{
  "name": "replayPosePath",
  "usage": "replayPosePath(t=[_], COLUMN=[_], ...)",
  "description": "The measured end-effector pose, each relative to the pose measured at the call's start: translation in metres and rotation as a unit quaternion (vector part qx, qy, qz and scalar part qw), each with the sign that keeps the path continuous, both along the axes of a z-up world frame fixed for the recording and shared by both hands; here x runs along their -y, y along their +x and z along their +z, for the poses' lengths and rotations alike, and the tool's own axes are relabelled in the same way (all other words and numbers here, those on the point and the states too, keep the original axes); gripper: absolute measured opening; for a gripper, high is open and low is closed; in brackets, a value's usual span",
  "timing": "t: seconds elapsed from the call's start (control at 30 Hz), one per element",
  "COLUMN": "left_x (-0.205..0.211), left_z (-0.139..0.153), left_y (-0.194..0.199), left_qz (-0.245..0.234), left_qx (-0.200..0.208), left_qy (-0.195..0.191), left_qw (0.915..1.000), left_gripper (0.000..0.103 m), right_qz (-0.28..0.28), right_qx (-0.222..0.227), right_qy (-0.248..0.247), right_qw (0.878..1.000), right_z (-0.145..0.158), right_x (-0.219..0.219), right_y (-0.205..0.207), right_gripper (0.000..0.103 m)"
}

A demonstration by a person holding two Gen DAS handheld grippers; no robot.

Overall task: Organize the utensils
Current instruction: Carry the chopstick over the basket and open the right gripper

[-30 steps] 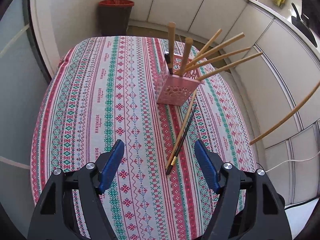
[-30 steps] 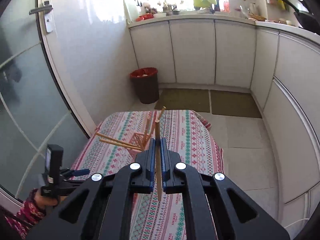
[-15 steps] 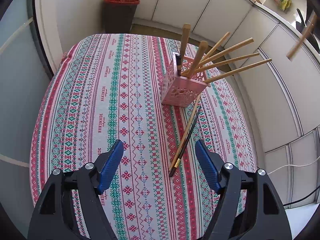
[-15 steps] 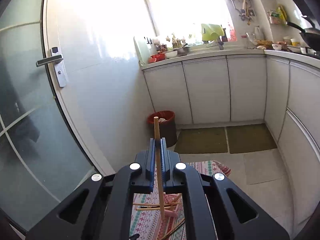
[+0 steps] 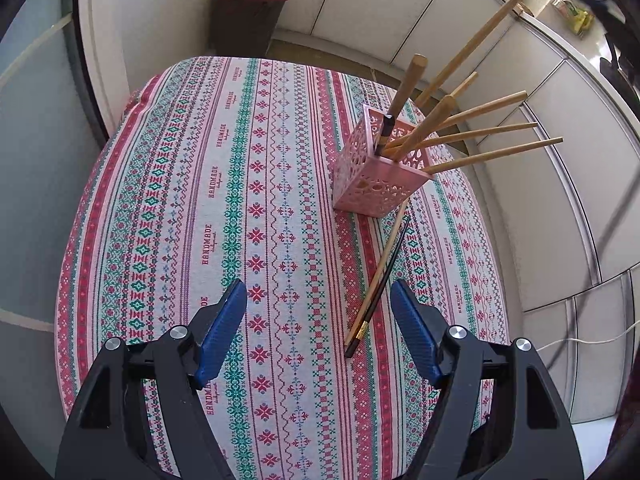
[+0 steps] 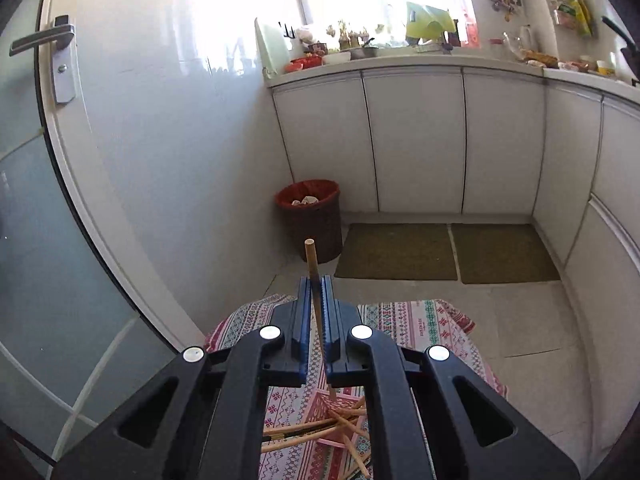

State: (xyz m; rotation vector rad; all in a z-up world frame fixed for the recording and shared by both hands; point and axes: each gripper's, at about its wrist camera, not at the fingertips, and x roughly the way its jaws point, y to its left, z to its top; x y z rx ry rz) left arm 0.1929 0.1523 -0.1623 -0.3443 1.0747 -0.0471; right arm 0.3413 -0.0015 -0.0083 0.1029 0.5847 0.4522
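Observation:
A pink perforated holder (image 5: 380, 178) stands on the patterned tablecloth (image 5: 200, 200) with several wooden sticks leaning out of it. In front of it lie a wooden chopstick (image 5: 386, 252) and a black chopstick (image 5: 384, 280), side by side. My left gripper (image 5: 318, 296) hovers open above the cloth, just left of their near ends. My right gripper (image 6: 316, 284) is shut on a wooden chopstick (image 6: 311, 260), held upright over the holder (image 6: 316, 408). In the left wrist view this stick (image 5: 480, 36) slants down to the holder's far side; whether its tip is inside is hidden.
A dark bin with a red liner (image 5: 248, 16) stands on the floor beyond the table, by the wall. White cabinets (image 6: 416, 140) line the far side and the right. Two floor mats (image 6: 400, 252) lie before them. A glass door (image 6: 48, 240) is on the left.
My right gripper has carried its chopstick sideways across the room to above the holder. My left gripper has stayed open over the two lying chopsticks.

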Motion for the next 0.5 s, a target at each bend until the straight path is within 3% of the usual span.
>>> replayPosePath(t=[0.1,0.2,0.37,0.43,0.5], left_x=[-0.001,0.001,0.017,0.023,0.030], left_z=[0.001,0.001,-0.020,-0.030,-0.043], left_y=[0.000,-0.001,0.008,0.012,0.017], left_qz=[0.002,-0.002,-0.025,-0.035,-0.040], left_qx=[0.001,-0.001,-0.034,-0.048,-0.064], left_qy=[0.000,0.004,0.030,0.041,0.057], left_qw=[1.0000,1.0000,0.9986,0.9974,0.9955], left_gripper=[0.071,0.071,0.073,0.073,0.073], right_qz=[0.009,0.004,0.011,0.000,-0.029], right_qx=[-0.027,-0.030,-0.001,0.022,0.031], right_qy=[0.005,0.026,0.067,0.082,0.099], right_qw=[1.000,0.999,0.998,0.996,0.994], right_z=[-0.028,-0.034,-0.010,-0.006,-0.013], right_x=[-0.006,0.002,0.030,0.052,0.079], right_y=[0.012,0.007,-0.031,-0.060,-0.086], right_gripper=[0.007,0.036,0.056,0.083,0.093])
